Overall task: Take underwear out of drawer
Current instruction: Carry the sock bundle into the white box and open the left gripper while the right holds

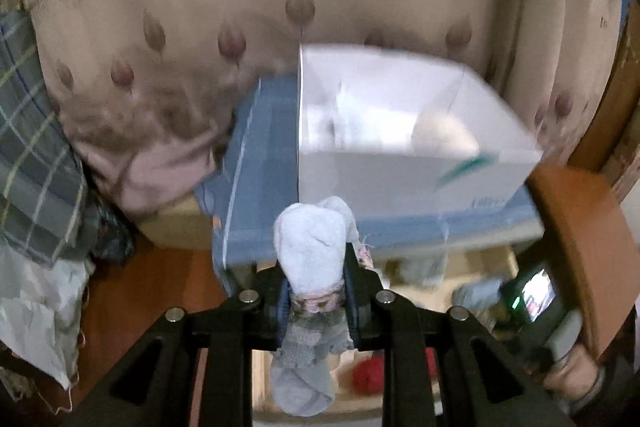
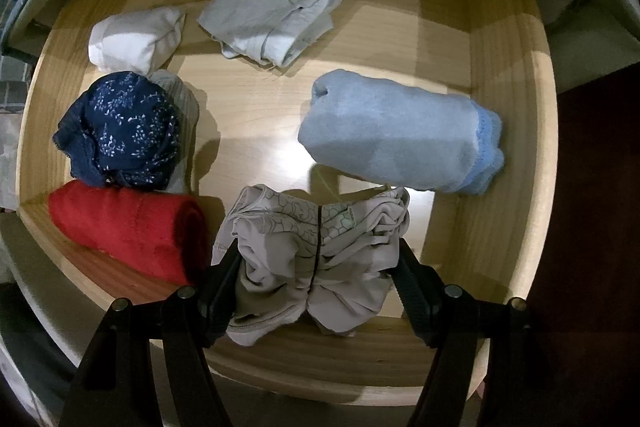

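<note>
My left gripper is shut on a rolled pale grey pair of underwear with a pink lace band, held up in the air in front of a white box. Looking straight down into the wooden drawer, my right gripper is shut on a crumpled beige pair of underwear bunched between its fingers at the drawer's near wall. Other folded pairs lie in the drawer: red, navy floral, white, light grey and light blue.
The white box is open-topped and stands on a blue surface before a leaf-patterned curtain. A checked cloth hangs at the left. A brown wooden panel stands at the right. Dark space borders the drawer's right side.
</note>
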Motion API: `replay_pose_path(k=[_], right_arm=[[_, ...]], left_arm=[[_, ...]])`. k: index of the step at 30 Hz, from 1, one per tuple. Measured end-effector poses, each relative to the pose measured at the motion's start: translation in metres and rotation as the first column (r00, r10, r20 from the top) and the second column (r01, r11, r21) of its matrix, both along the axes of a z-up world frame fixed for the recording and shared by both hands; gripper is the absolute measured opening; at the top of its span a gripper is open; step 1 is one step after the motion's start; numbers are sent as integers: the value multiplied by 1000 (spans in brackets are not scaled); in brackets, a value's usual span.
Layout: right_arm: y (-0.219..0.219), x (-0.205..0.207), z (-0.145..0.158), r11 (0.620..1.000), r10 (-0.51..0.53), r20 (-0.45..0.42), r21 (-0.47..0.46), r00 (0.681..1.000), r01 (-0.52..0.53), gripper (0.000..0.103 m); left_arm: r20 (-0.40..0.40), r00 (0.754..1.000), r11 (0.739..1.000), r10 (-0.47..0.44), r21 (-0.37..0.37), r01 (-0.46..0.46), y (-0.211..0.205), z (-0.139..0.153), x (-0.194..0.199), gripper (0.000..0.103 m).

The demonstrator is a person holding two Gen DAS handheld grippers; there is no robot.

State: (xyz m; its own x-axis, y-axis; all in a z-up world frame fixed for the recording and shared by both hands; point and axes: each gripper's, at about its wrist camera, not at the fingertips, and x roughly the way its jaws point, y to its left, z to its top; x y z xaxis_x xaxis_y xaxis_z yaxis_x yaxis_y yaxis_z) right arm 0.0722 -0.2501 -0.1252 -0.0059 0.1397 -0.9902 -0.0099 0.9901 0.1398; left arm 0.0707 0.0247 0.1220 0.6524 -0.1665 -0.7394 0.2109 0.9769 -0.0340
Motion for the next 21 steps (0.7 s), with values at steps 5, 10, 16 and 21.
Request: replay_pose_path(k=[5, 10, 16, 21], right_arm=[[2, -1, 1, 1000, -13, 5, -2, 1000, 13, 67], [5, -1, 2, 1000, -20, 8, -12, 1000, 20, 67], [12, -5, 4, 999, -22, 25, -30, 999, 23, 67], [12, -6, 3, 999, -34, 21, -7, 999, 34, 67]], left_arm=[[128, 991, 999, -35, 19, 33, -16, 47, 17, 22], [165, 985, 998, -47, 41, 40, -33, 63, 44, 22], [189, 981, 997, -51, 61, 40, -56, 65, 77, 22], [179, 982, 997, -53, 65, 42, -72, 57, 96, 22]])
